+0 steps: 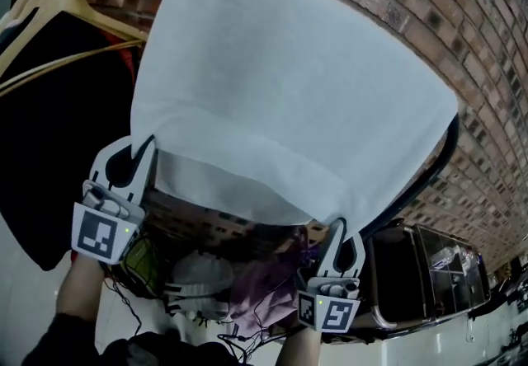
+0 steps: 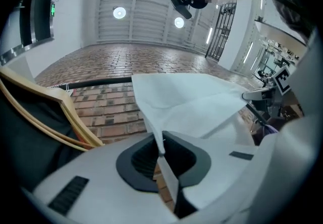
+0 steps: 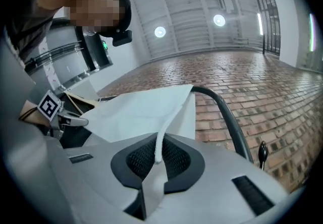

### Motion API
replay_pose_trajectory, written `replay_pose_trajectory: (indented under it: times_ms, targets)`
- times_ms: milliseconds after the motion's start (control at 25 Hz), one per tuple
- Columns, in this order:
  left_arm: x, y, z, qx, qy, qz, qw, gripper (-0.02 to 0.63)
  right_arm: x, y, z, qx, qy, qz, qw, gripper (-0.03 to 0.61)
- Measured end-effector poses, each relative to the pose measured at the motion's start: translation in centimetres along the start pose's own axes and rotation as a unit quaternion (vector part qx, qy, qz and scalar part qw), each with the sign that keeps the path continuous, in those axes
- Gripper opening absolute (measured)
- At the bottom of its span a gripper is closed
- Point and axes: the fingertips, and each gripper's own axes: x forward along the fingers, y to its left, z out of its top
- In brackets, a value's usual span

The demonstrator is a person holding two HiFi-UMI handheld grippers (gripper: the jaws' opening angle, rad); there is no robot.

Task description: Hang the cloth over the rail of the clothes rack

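Head view: a white cloth [image 1: 280, 84] is spread wide and taut across the middle of the picture, gripped at both near corners.
Left gripper [image 1: 139, 154]: clenched on the near left corner of the cloth. The left gripper view shows a thin fold of fabric pinched between the dark ribbed pads [image 2: 144, 160].
Right gripper [image 1: 337, 231]: clamped on the near right corner. The right gripper view shows the cloth's edge squeezed between the pads, with a small flap hanging below the jaws.
Rail [image 1: 439, 160]: a black tube that runs along the top and bends down at the right. Its middle stretch is hidden behind the cloth, and whether the cloth rests on it cannot be told.
Hangers [image 1: 58, 6]: wooden, at the left just beside the cloth's left edge, carrying a dark garment [image 1: 41, 150].
Wall [image 1: 429, 18]: red brick, behind the rack.
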Motion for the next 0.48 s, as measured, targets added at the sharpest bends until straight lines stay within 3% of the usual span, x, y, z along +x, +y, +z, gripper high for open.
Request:
replay_pose_trajectory:
  times_ms: [80,320,480]
  targets:
    - [-0.2,-0.4,-1.0,-0.003,0.010,0.007,0.9999,0.034,-1.0,-0.4,-1.8,-0.003,0.021,-0.014,1.000,0.027]
    - [-1.0,-2.0,-4.4,-0.027,0.037,-0.006,0.9989,0.035,-1.7,0.0,-3.4,0.003,0.029,-0.002,1.000,0.028]
    - [-2.0,-3.4,-6.9,-0.015,0.054,-0.004,0.9984,0.035,-3.5,0.1,-5.4,-0.005,0.046,-0.007,0.999,0.028]
